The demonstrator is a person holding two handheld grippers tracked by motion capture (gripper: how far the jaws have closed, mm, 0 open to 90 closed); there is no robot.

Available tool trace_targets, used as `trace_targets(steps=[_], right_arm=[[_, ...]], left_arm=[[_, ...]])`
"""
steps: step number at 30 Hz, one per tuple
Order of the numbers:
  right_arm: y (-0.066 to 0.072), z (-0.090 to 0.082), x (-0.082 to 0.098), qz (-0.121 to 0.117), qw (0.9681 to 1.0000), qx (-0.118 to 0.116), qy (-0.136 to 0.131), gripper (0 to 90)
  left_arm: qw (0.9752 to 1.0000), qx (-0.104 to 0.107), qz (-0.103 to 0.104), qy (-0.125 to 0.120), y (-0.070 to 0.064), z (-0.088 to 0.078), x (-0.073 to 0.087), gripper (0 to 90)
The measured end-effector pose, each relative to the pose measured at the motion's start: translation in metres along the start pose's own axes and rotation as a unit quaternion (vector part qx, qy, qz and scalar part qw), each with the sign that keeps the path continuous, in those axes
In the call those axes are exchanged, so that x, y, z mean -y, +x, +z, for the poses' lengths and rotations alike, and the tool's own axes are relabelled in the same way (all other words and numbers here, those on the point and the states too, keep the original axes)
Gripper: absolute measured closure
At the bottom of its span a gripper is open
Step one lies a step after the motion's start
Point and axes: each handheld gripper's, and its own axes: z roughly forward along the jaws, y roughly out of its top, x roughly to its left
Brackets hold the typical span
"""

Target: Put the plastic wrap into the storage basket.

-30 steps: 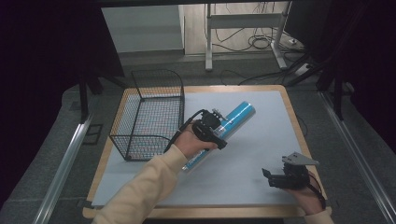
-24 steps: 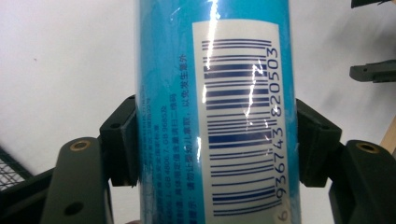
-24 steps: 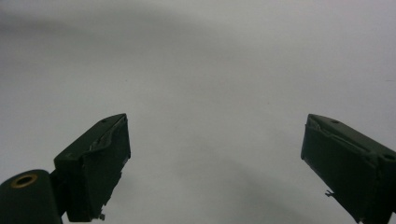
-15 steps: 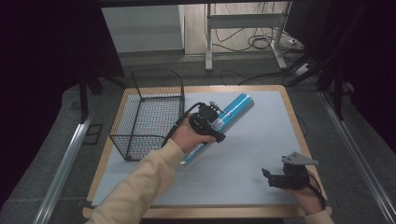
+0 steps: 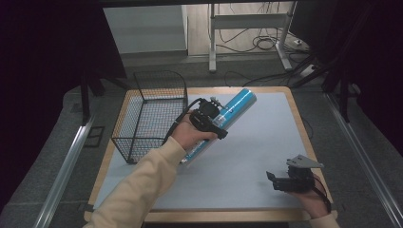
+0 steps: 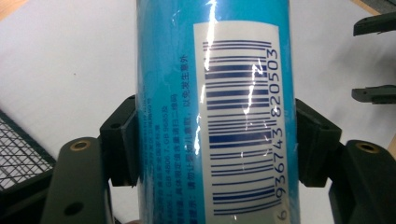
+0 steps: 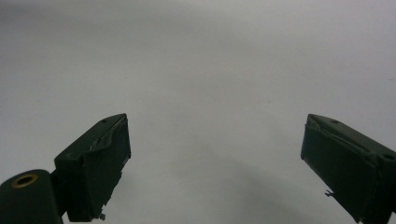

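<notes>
One glossy blue tube [image 6: 215,112] bears a white barcode label [image 6: 238,121].

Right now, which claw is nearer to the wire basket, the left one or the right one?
Left. The left claw holds the blue can just beside the wire basket. The right claw rests open near the table's front right corner, far from the basket.

One blue tube [image 5: 223,121], one black wire basket [image 5: 149,118] and two claws, left claw [image 5: 209,121] and right claw [image 5: 272,178], on one worktop [image 5: 266,137].
</notes>
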Motion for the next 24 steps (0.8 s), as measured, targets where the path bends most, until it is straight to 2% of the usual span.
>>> trace_targets(steps=[7, 13, 16, 24], right_arm=[[0.000, 0.001, 0.000, -0.002, 1.0000, 0.001, 0.001, 8.4], [0.000, 0.000, 0.000, -0.003, 1.0000, 0.003, 0.001, 8.5], [0.001, 0.001, 0.000, -0.003, 1.0000, 0.002, 0.001, 8.6], [0.001, 0.001, 0.000, -0.003, 1.0000, 0.002, 0.002, 8.5]], left_arm=[[0.9999, -0.003, -0.006, -0.011, 0.009, -0.005, -0.003, 31.5], [0.9999, -0.007, -0.010, -0.008, 0.017, -0.009, -0.006, 31.5], [0.9997, -0.001, -0.020, -0.011, 0.022, -0.011, -0.006, 31.5], [0.9993, -0.006, -0.030, -0.020, 0.031, -0.016, -0.011, 31.6]])
